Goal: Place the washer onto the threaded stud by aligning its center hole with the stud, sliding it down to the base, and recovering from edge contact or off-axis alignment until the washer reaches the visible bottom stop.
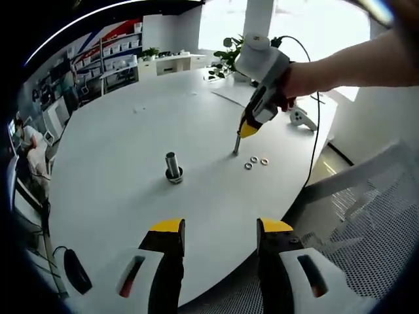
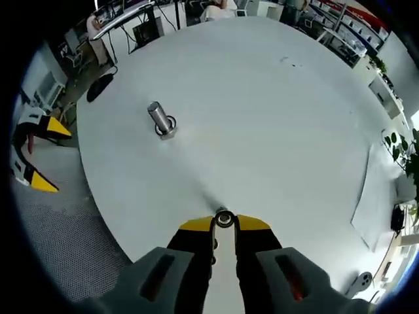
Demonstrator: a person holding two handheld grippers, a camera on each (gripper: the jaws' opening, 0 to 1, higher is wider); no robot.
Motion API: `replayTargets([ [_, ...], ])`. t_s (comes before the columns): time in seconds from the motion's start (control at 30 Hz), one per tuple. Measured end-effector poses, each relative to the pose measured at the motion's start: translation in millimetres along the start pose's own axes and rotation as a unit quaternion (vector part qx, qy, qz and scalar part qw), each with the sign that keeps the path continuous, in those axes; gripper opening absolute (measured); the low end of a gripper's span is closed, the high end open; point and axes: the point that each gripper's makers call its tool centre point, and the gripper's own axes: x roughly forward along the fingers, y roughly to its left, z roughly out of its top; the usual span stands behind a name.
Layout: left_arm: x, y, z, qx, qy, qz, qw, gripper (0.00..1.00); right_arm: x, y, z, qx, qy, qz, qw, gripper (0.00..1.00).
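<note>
A short threaded metal stud (image 1: 173,167) stands upright on its round base on the white table (image 1: 118,137). In the right gripper view the stud (image 2: 160,120) lies ahead and to the left. My right gripper (image 2: 224,222) is shut on a small metal washer (image 2: 224,218) pinched between its yellow tips, low over the table. From the left gripper view, the right gripper (image 1: 236,150) points down at the table, right of the stud, held by a hand. Three loose washers (image 1: 255,161) lie beside it. My left gripper (image 1: 221,229) is open and holds nothing, near the table's front edge.
A black mouse (image 1: 77,271) lies near the table's left edge. A white controller (image 1: 300,118) with a black cable and a plant (image 1: 229,55) sit at the far side. A mesh chair (image 1: 380,222) stands off the right edge. A paper sheet (image 2: 373,190) lies on the table.
</note>
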Motion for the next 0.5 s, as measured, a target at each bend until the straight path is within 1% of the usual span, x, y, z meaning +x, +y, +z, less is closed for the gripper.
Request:
replayTargets([
  [0.17, 1, -0.1, -1.7, 0.002, 0.004, 0.000, 1.0000, 0.43, 2, 3, 0.2, -0.004, 0.004, 0.003, 1.0000, 0.13],
  [0.5, 1, 2.2, -2.0, -0.001, 0.005, 0.003, 1.0000, 0.42, 19, 5, -6.2, -0.009, 0.022, 0.013, 0.9996, 0.14],
])
